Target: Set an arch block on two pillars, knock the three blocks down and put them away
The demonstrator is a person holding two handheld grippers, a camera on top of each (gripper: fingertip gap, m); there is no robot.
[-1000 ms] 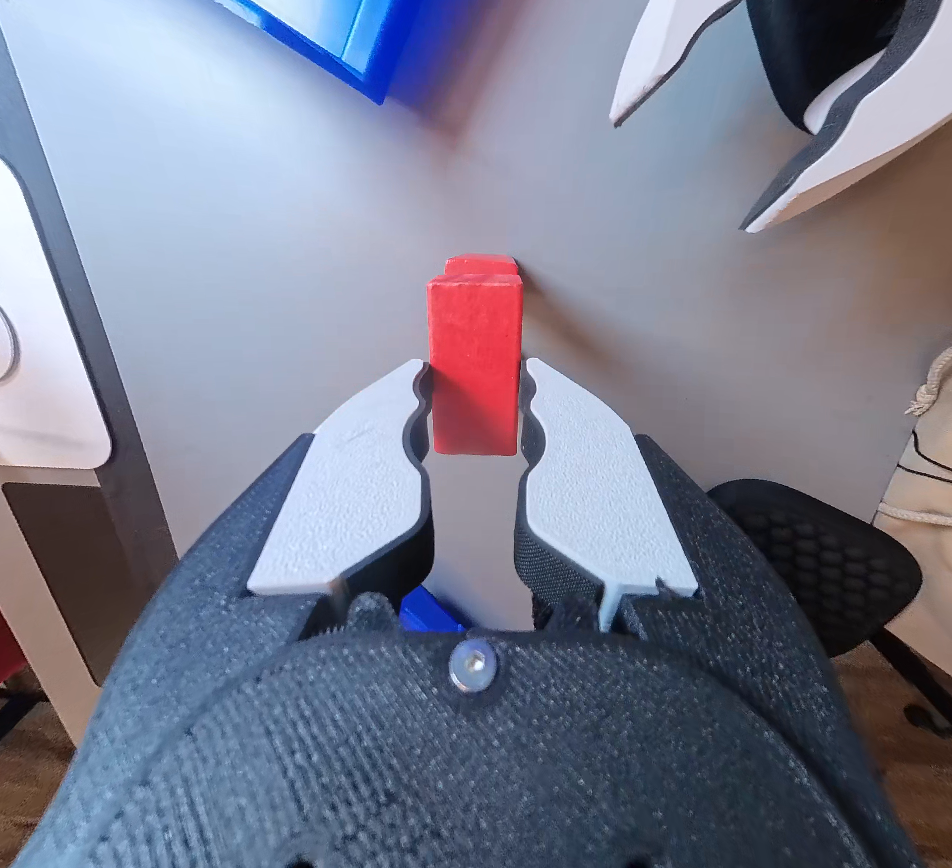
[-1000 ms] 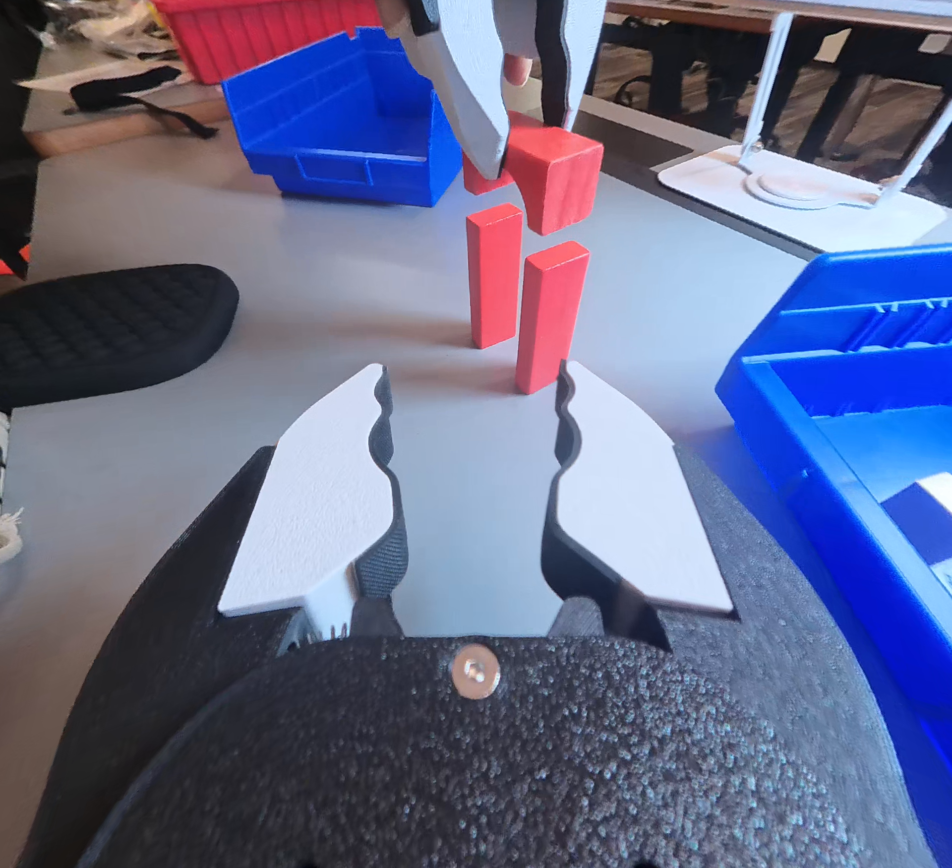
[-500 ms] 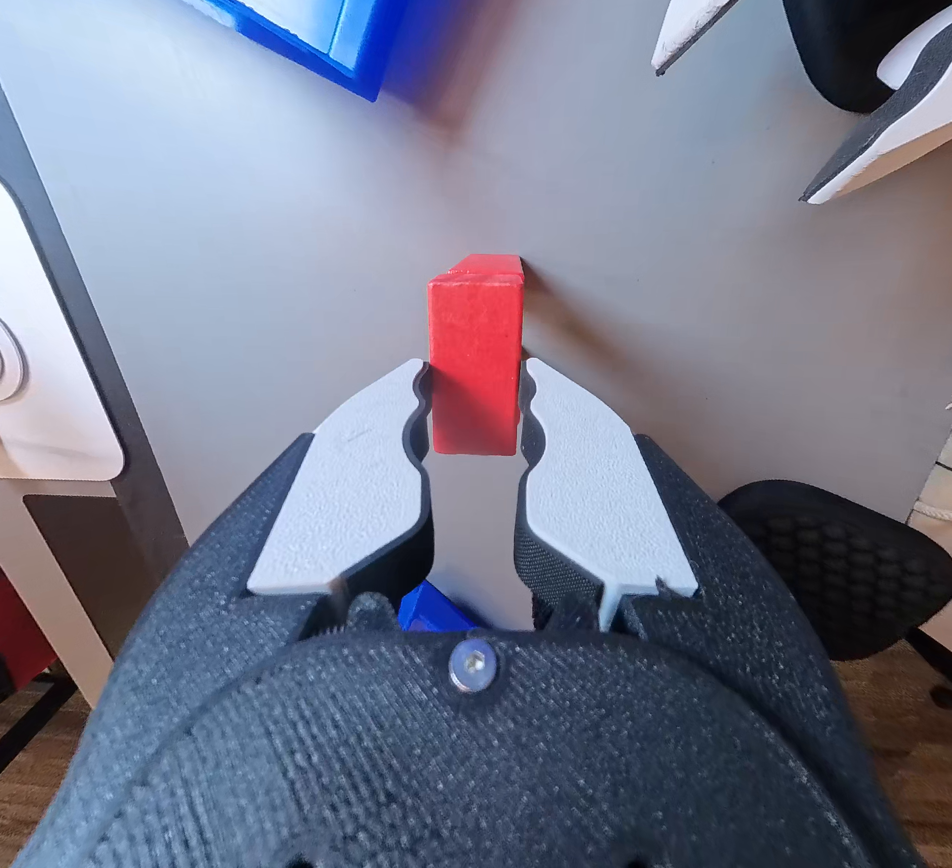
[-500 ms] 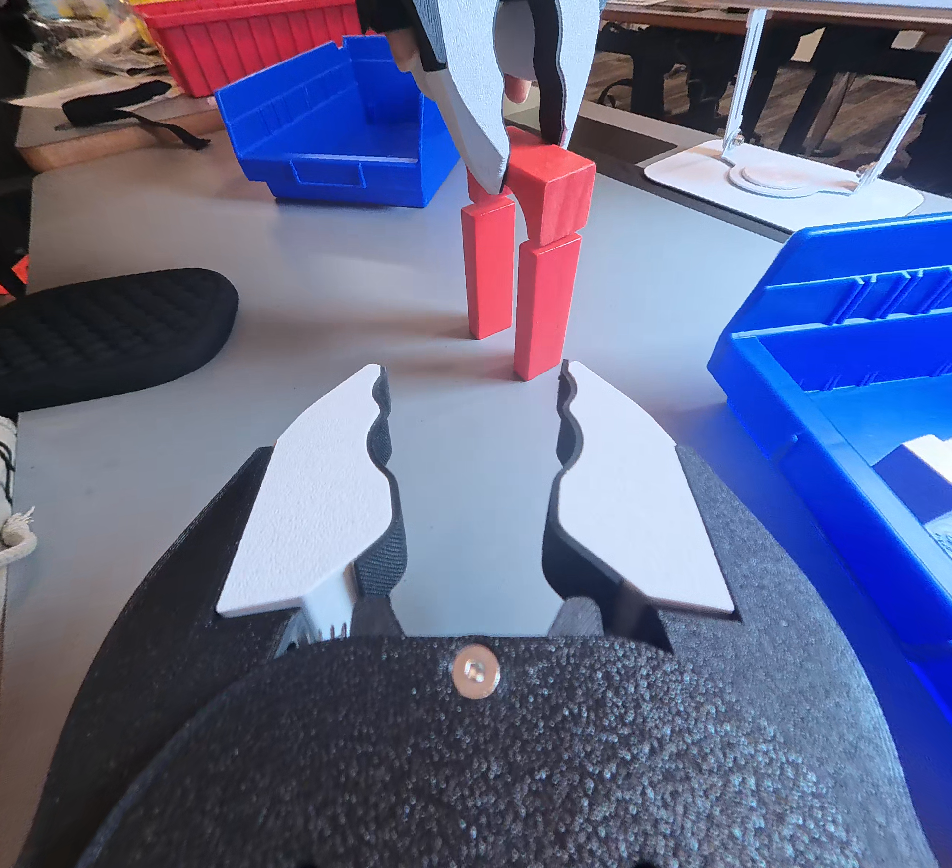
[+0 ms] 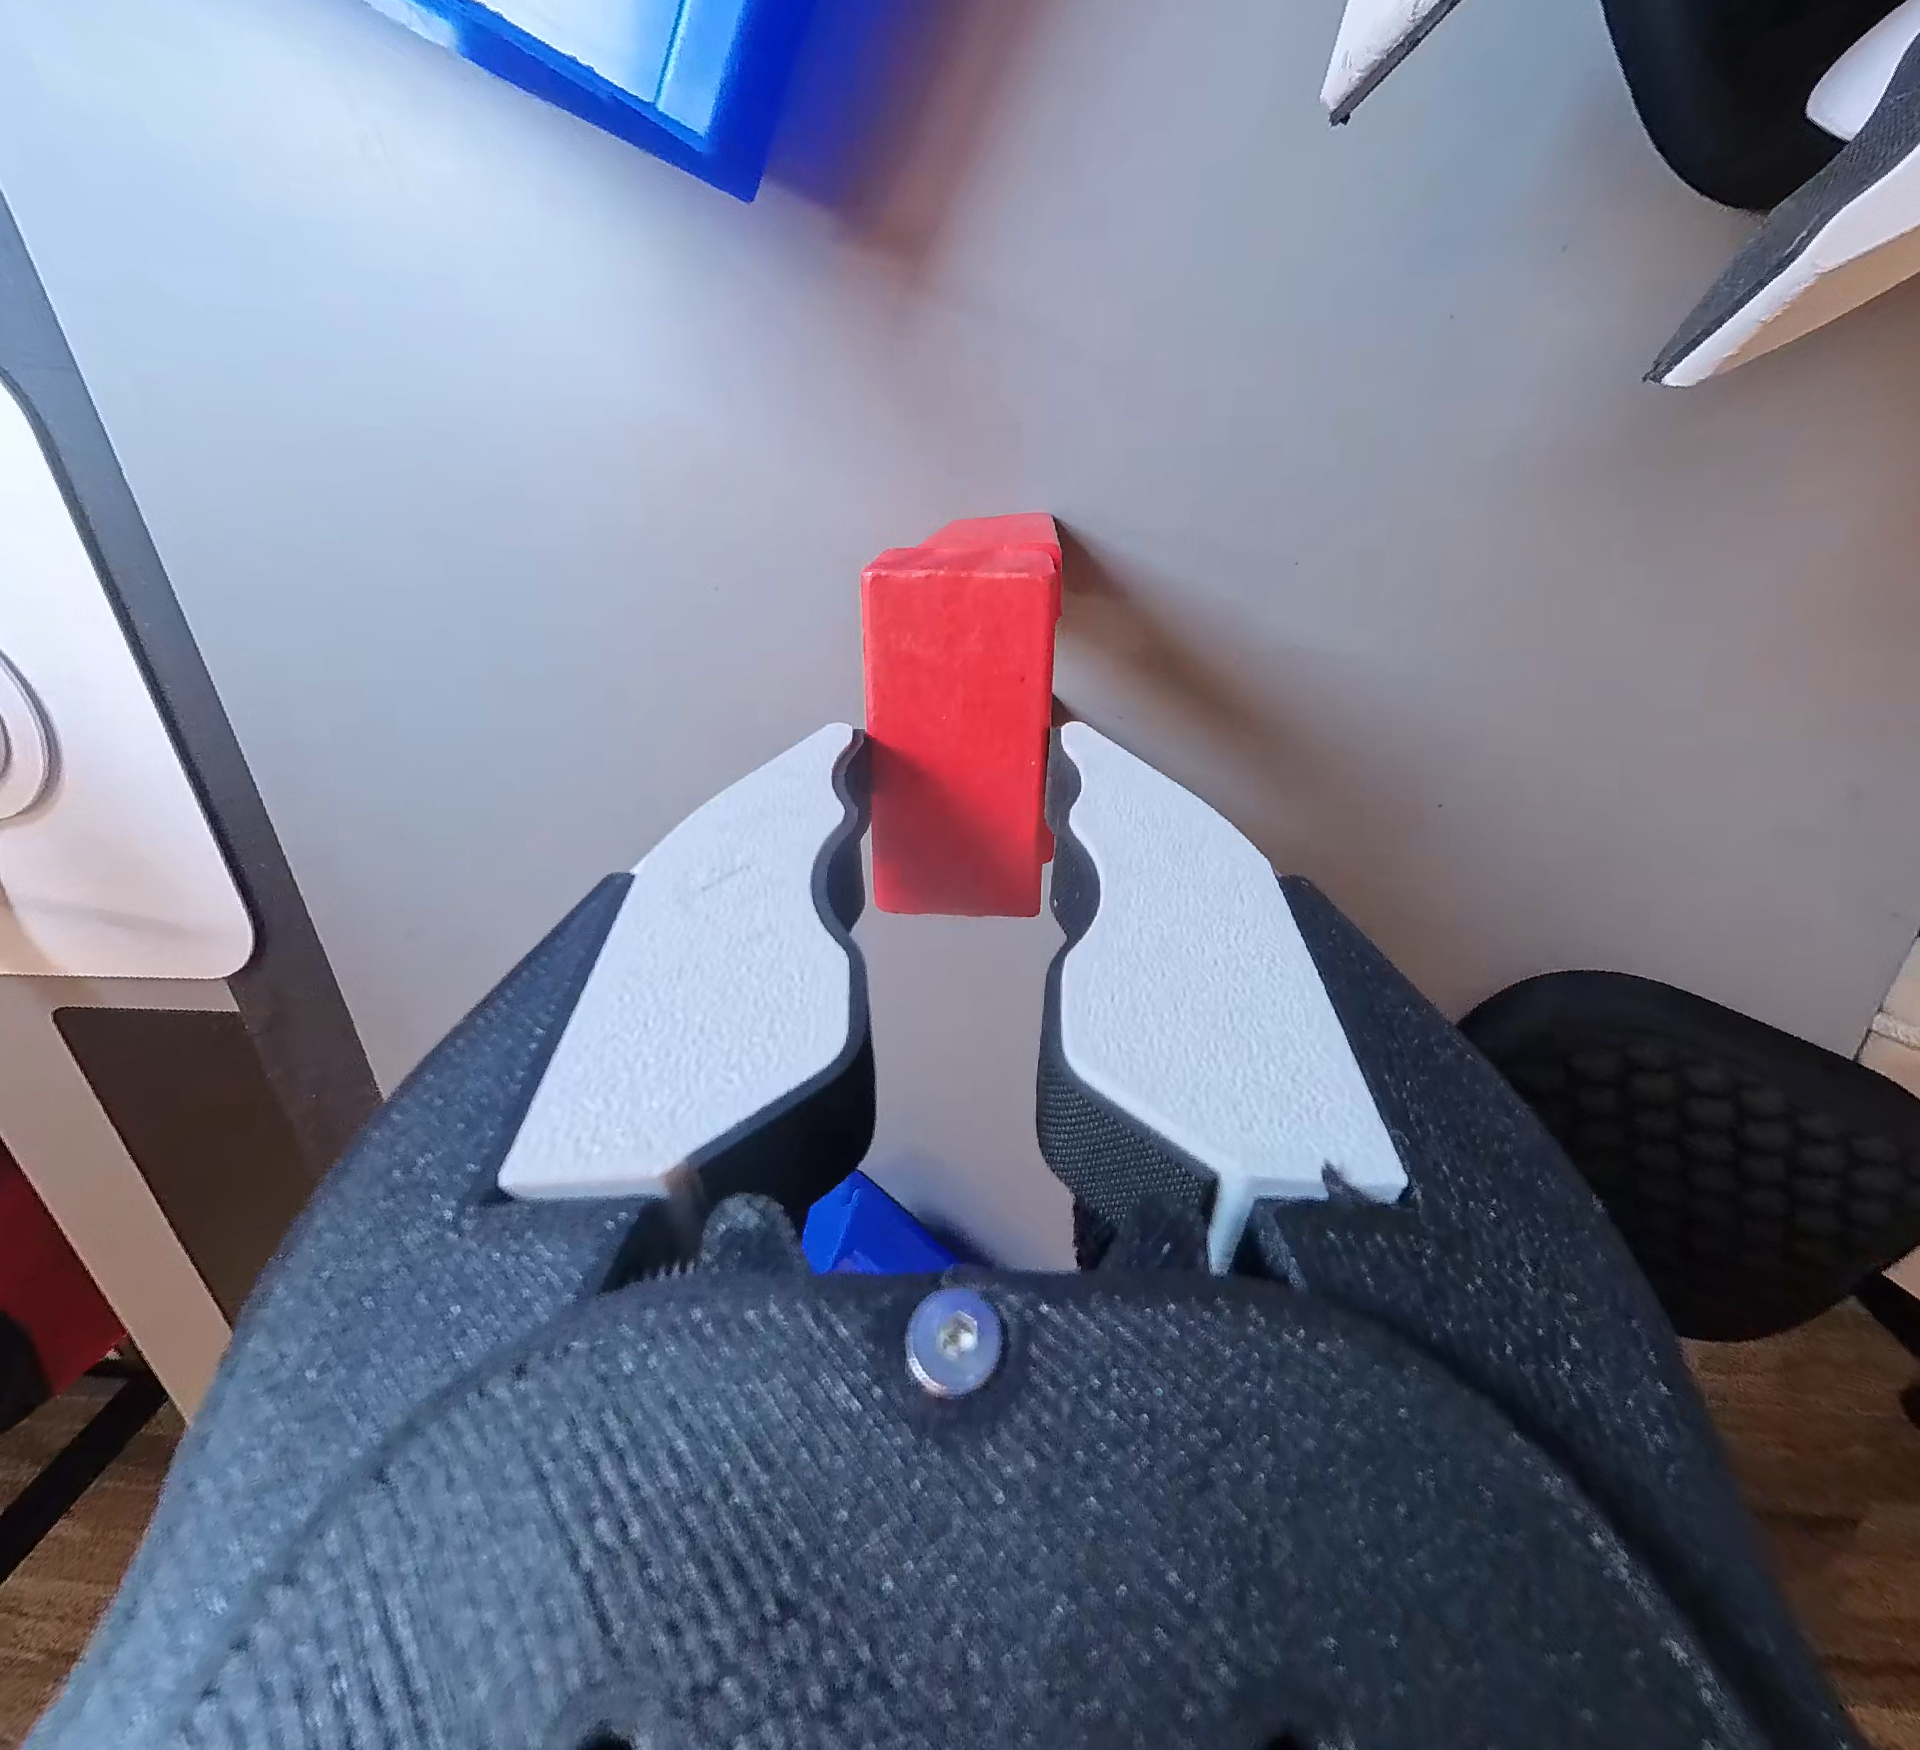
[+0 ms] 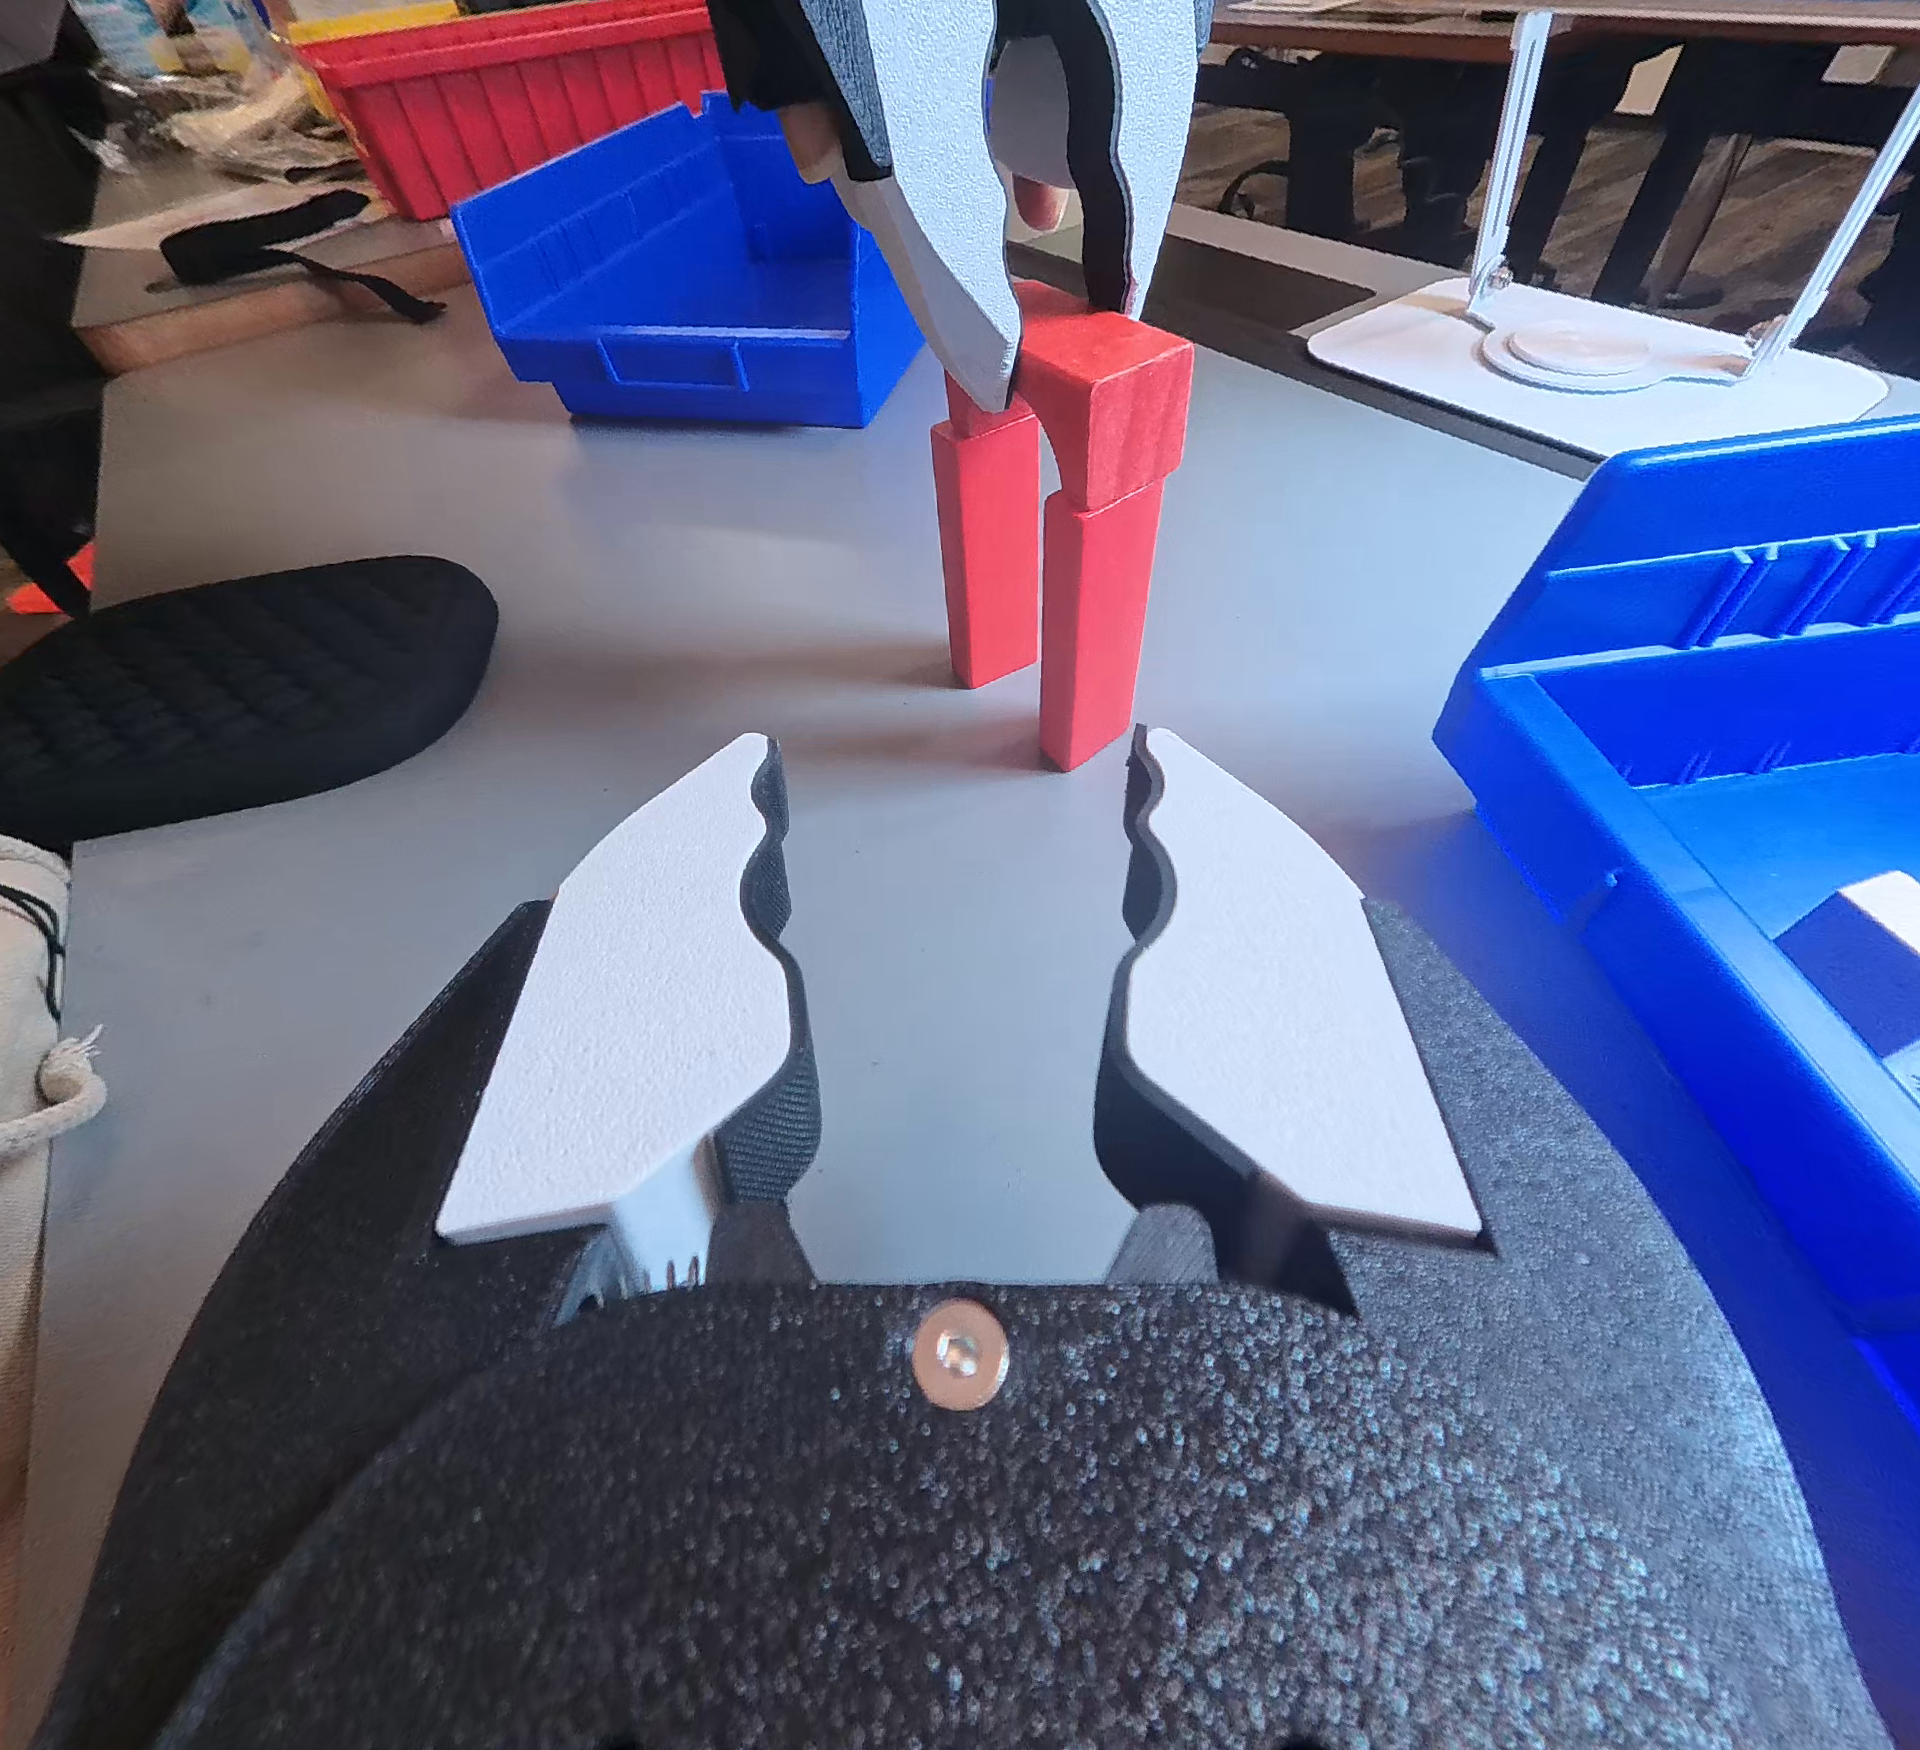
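Two pillars (image 6: 1039, 578) under arch (image 5: 956, 744) | left gripper (image 5: 954, 791) clamped on arch from above | pillars seen only from right gripper (image 6: 951, 791), fingers apart, just short of them

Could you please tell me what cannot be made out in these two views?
- Right wrist view: a finger of the left gripper covers the arch end over the far pillar, so its seating there is unclear.
- Left wrist view: the arch mostly hides the far pillar and the near pillar below it.
- Right wrist view: the near bin is cut off by the right edge, so its contents are unidentifiable.
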